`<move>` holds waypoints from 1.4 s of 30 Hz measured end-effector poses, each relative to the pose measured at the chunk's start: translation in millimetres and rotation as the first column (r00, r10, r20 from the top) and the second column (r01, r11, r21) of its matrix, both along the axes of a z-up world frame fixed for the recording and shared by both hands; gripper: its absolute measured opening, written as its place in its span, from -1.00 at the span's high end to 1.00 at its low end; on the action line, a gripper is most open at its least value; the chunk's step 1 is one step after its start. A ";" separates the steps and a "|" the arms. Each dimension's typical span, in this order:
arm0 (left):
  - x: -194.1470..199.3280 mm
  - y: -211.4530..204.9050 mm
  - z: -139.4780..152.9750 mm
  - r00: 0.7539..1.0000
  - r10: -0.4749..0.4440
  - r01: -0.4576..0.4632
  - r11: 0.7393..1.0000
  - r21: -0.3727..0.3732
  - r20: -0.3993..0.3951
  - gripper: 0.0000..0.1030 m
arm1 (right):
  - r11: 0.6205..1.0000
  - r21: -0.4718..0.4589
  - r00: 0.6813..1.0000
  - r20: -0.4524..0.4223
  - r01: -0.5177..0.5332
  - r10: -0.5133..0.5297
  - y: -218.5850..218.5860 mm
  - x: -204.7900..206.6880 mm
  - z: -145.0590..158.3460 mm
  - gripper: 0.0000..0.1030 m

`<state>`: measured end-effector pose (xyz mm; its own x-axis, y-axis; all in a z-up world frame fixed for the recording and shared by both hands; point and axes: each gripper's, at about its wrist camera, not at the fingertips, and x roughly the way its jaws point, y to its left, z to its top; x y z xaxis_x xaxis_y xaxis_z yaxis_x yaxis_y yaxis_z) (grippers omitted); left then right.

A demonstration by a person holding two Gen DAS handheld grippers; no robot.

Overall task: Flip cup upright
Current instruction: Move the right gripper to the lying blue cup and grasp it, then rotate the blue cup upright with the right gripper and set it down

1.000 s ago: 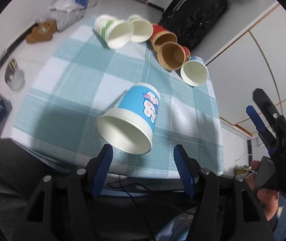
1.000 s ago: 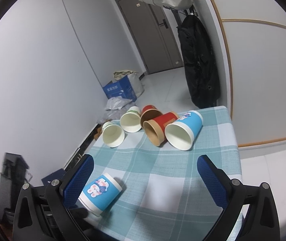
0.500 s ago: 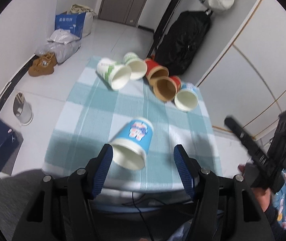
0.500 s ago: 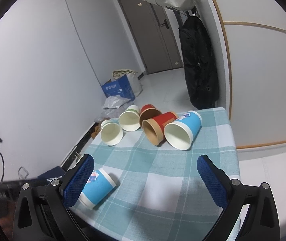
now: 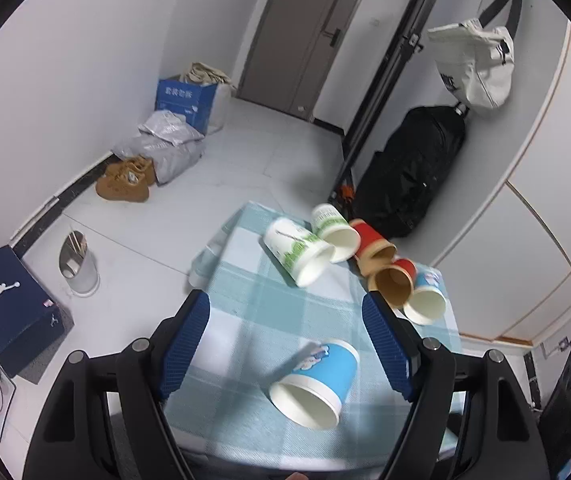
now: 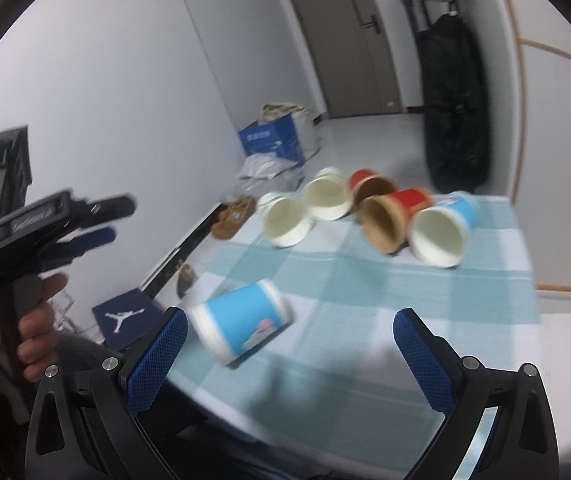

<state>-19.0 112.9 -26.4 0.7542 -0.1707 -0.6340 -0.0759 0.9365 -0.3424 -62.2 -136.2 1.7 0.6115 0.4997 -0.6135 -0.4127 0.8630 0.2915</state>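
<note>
A blue paper cup (image 5: 317, 380) with a cartoon print lies on its side near the front edge of the checked tablecloth (image 5: 261, 312), mouth toward me. It also shows in the right wrist view (image 6: 241, 326), blurred. My left gripper (image 5: 285, 344) is open and empty, held above and behind the cup. It shows in the right wrist view (image 6: 85, 220) at the left, held by a hand. My right gripper (image 6: 289, 356) is open and empty, above the table's front, with the cup by its left finger.
Several more cups lie on their sides in a row at the table's far end: two white-green (image 5: 305, 252), two red-brown (image 5: 389, 280) and one blue (image 5: 425, 300). On the floor stand a shoebox (image 5: 5, 312), a bin (image 5: 77, 264), shoes (image 5: 125, 184) and a black bag (image 5: 409, 176).
My left gripper has risen and pulled back, so the cup looks smaller and lower in its view. My right gripper has moved left and closer to the blue cup; its view is blurred.
</note>
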 end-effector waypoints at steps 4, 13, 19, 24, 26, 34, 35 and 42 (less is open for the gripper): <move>0.1 20.9 -2.1 0.998 0.058 -0.059 0.996 -0.060 -0.012 -0.46 | 0.996 -0.070 0.998 -0.019 -0.064 0.062 52.1 4.0 -14.9 -1.00; -5.6 62.4 -8.2 0.983 0.179 -0.186 0.962 -0.198 -0.052 -0.46 | 0.981 -0.191 0.996 -0.084 -0.021 0.005 121.1 35.0 -58.1 -0.32; -2.4 65.6 -9.8 0.986 0.158 -0.166 0.960 -0.225 -0.056 -0.46 | 0.966 -0.253 0.987 -0.137 0.045 -0.082 130.2 55.5 -71.0 0.36; 2.3 60.6 -12.2 0.991 0.115 -0.128 0.967 -0.218 -0.072 -0.46 | 0.959 -0.274 0.987 -0.125 0.066 -0.104 127.4 54.1 -68.7 0.65; 3.7 59.6 -14.7 0.992 0.096 -0.114 0.968 -0.223 -0.087 -0.46 | 0.957 -0.279 0.985 -0.127 0.079 -0.119 124.2 54.9 -69.3 0.71; 3.0 47.3 -15.4 0.994 0.040 -0.059 0.980 -0.190 -0.105 -0.46 | 0.965 -0.242 0.977 -0.153 0.106 -0.145 101.7 55.4 -62.3 0.92; 2.9 45.7 -15.8 0.994 0.036 -0.055 0.982 -0.183 -0.107 -0.46 | 0.967 -0.233 0.977 -0.155 0.106 -0.145 97.8 55.1 -60.0 0.93; 1.6 26.1 -14.7 0.994 -0.017 0.004 0.992 -0.124 -0.107 -0.46 | 0.985 -0.166 0.970 -0.228 0.046 -0.084 61.6 55.1 -41.3 0.97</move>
